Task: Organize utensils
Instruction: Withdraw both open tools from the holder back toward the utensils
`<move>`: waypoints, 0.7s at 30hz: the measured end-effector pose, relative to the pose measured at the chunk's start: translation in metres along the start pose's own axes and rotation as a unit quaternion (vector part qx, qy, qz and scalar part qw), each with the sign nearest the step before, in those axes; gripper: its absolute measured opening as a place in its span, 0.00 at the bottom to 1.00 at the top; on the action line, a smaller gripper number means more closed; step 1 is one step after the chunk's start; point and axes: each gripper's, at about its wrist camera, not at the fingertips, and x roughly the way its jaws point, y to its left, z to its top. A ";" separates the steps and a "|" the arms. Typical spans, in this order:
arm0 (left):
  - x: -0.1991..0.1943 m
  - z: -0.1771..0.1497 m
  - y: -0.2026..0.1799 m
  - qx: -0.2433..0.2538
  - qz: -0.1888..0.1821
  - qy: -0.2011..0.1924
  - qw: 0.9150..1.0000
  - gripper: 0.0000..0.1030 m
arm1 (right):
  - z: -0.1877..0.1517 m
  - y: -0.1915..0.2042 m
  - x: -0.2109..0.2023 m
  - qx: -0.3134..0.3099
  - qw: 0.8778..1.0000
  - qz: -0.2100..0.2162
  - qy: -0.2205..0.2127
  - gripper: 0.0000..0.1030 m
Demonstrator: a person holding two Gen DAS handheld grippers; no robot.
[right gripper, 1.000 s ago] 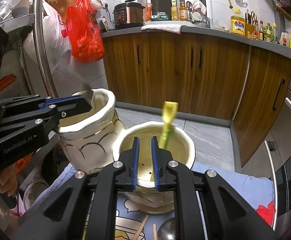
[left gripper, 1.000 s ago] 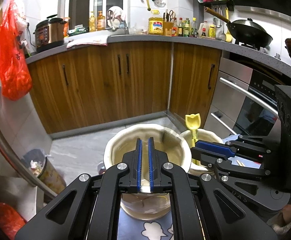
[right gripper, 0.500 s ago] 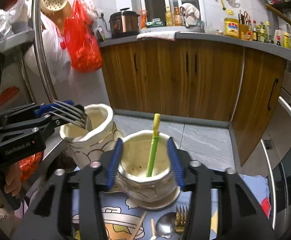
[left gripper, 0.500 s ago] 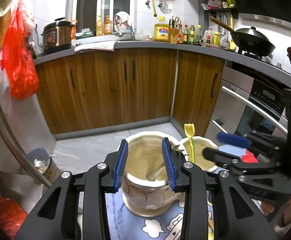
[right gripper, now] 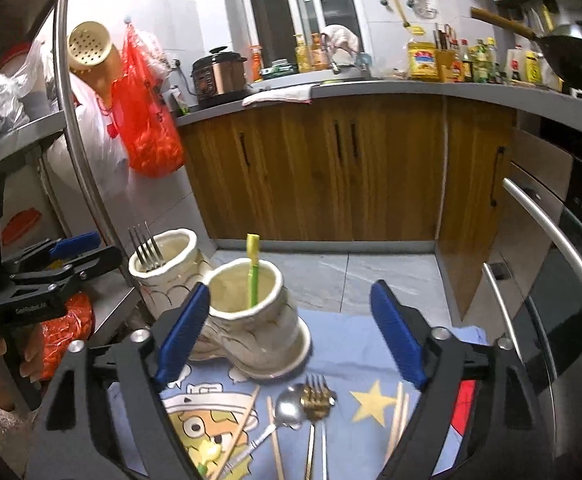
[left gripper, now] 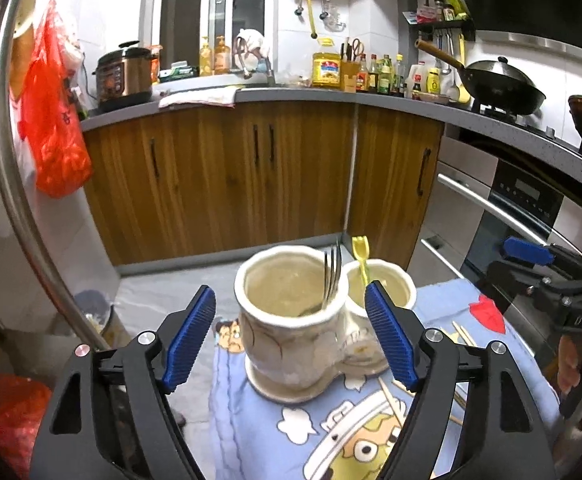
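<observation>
Left wrist view is showing the left hand-held gripper (left gripper: 291, 338) gaping empty, its jaws having just been opening around nothing, with the fork (left gripper: 332, 276) now standing in the big pot (left gripper: 291, 320) at centre frame. Right wrist view is showing the right hand-held gripper (right gripper: 291, 334) likewise spreading wide and empty, the yellow-green utensil (right gripper: 253, 270) standing in the near pot (right gripper: 251, 312). Both drops are looking finished; a spoon (right gripper: 287, 406), gold fork (right gripper: 318, 396) and chopsticks (right gripper: 395, 420) are still lying on the cloth (right gripper: 347, 344) at lower centre, likely next.
</observation>
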 end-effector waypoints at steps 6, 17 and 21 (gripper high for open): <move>-0.010 -0.021 -0.016 -0.003 -0.009 0.011 1.000 0.87 | -0.018 -0.027 -0.018 0.006 1.000 -0.020 0.011 0.95; 0.019 -0.085 -0.065 0.035 -0.052 0.104 0.993 0.88 | -0.065 -0.050 -0.006 0.003 0.995 -0.054 0.085 0.95; 0.029 -0.101 -0.074 0.050 -0.065 0.135 0.987 0.88 | -0.080 -0.052 0.001 -0.009 0.992 -0.057 0.111 0.95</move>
